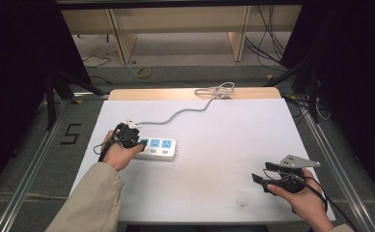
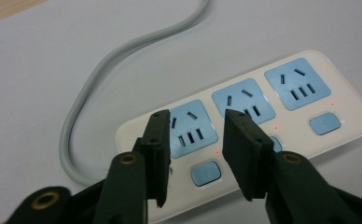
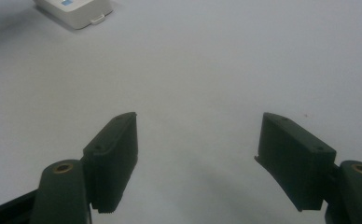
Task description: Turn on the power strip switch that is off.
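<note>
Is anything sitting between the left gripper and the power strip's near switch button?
Nothing visible. The left gripper hangs just over the power strip, jaws apart with nothing between them, and the near switch button shows uncovered in the gap. The grey cord curves away behind.

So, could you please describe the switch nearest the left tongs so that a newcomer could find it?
On the white table lies a white power strip with three blue sockets, each with a blue switch beside it. The switch meant is the one at the cable end, seen between the open left tongs; the other two lie further along.
</note>
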`<state>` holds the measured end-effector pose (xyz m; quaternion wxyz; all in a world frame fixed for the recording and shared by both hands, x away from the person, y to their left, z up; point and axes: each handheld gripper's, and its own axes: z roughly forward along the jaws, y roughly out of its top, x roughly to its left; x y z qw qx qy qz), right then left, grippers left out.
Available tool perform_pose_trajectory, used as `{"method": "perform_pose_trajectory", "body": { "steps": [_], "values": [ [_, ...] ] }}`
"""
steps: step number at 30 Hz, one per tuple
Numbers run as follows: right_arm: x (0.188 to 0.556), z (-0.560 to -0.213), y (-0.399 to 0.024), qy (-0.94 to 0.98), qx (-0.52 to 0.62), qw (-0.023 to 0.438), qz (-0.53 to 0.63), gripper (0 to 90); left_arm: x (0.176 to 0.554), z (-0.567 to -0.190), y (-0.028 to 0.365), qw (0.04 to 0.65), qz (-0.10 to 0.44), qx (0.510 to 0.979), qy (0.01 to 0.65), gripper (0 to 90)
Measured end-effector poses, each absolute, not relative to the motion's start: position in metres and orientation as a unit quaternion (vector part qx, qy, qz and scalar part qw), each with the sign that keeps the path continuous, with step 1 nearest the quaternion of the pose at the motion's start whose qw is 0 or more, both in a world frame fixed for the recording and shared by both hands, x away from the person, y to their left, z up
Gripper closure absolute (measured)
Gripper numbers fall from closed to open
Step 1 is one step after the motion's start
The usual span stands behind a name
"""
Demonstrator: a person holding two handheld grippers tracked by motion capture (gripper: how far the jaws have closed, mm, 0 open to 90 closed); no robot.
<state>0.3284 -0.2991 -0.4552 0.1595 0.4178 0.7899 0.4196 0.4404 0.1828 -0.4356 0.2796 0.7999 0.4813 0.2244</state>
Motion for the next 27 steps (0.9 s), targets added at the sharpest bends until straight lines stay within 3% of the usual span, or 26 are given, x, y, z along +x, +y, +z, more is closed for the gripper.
{"method": "perform_pose_trajectory", "body": {
  "steps": [12,27],
  "values": [
    [0.328,-0.455,-0.299,0.790,0.418,0.159,0.420,29.1,0.434,-0.432,0.185,0.306,0.224,0.796,0.471,41.9],
    [0.328,-0.455,-0.299,0.789,0.418,0.160,0.421,29.1,0.421,-0.426,0.183,0.317,0.228,0.802,0.452,35.1]
  ]
}}
